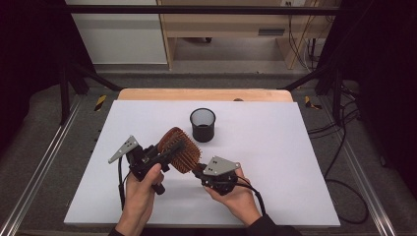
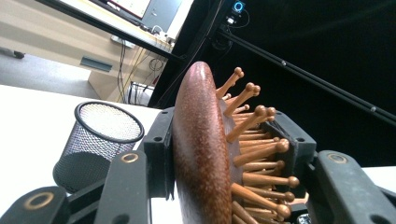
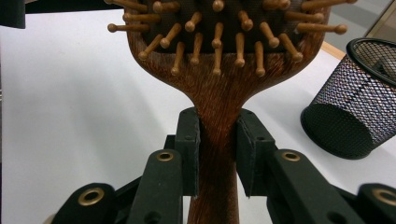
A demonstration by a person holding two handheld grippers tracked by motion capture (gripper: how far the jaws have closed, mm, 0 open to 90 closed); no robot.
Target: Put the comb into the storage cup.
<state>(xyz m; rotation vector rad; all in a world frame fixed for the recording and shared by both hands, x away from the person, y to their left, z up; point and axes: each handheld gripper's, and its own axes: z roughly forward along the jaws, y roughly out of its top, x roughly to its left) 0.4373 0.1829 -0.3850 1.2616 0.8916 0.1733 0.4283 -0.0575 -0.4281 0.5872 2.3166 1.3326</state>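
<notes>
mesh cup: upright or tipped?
Upright. The mesh cup stands on its base on the table, open rim up; inside looks empty.

A wooden hairbrush [image 2: 201, 149], its reddish-brown back polished to a speckled gloss, carries paler, smooth wooden pins with rounded tips set in a dark matt cushion. The gripper jaws are matt black plastic with brass-coloured rivets. Nearby, a black wire-mesh metal cup [image 3: 357, 98] stands on the matt white worktop [image 1: 275, 162], edged in pale wood.
</notes>
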